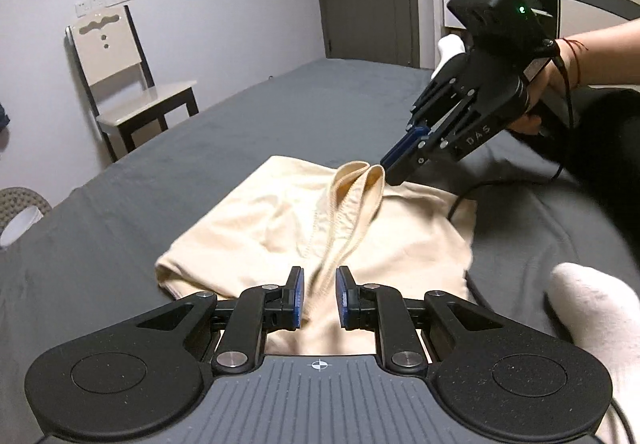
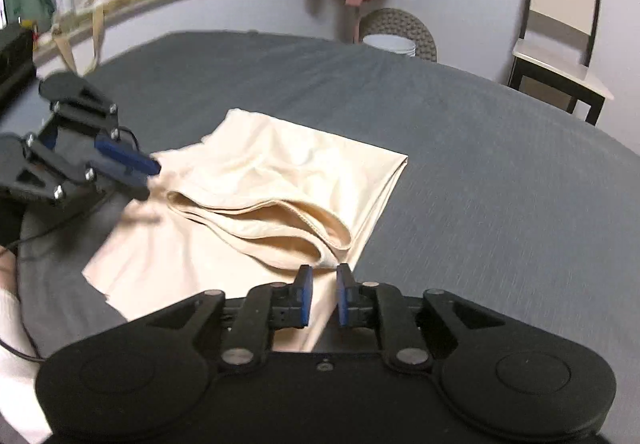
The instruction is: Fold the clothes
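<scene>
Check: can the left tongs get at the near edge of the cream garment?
Probably yes. The left tongs hang open right over the cream garment, and nothing lies between them; the right tongs work the far side.

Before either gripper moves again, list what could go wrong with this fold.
1. The right gripper pinches only the tip of the cream fabric garment's ribbed edge; the cloth could slip out.
2. The left gripper has cloth between open fingers, so that side may drag and crease.
3. A black cable lies across the garment on the grey bed sheet and could get folded in.
</scene>
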Action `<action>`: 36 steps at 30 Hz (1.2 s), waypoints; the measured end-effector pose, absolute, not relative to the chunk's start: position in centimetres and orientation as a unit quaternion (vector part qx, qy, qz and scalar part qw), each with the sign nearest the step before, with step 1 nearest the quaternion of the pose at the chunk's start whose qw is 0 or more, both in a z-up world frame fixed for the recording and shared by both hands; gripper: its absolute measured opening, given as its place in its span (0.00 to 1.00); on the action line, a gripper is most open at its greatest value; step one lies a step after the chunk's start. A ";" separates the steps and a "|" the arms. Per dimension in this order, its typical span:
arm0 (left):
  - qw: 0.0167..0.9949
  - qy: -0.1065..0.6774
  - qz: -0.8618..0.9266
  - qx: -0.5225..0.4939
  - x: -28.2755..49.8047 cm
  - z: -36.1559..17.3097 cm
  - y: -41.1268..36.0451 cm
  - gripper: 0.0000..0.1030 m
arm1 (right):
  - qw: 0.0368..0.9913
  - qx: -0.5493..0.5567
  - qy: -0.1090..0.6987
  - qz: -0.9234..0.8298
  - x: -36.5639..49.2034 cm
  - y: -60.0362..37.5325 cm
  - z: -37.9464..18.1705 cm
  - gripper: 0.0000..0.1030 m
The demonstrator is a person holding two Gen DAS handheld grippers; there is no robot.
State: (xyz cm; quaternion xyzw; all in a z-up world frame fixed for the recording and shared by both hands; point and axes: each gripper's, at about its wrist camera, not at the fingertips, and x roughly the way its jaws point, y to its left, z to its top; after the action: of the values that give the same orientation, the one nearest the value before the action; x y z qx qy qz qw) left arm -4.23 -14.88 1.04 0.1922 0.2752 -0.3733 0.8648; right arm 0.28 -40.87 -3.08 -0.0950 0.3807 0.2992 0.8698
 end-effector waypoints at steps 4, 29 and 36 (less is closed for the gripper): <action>0.868 0.272 -0.357 0.212 -4.3 1.1 -14.7 0.17 | 0.887 -0.081 0.343 0.299 -1.2 -41.1 -1.8 0.33; 0.816 0.251 -0.366 0.372 -4.1 -0.1 -18.3 0.64 | 0.838 -0.177 0.383 0.345 3.8 -38.0 -2.7 0.33; 0.819 0.302 -0.370 0.318 -2.4 0.0 -17.8 0.16 | 0.822 -0.225 0.382 0.358 2.9 -36.6 -3.2 0.06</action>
State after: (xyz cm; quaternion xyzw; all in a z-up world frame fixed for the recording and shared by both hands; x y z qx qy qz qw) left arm -2.39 -17.80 -0.05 0.3176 0.3024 -0.3705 0.8188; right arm 2.92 -36.55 -3.21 -0.2246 0.3819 0.3583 0.8218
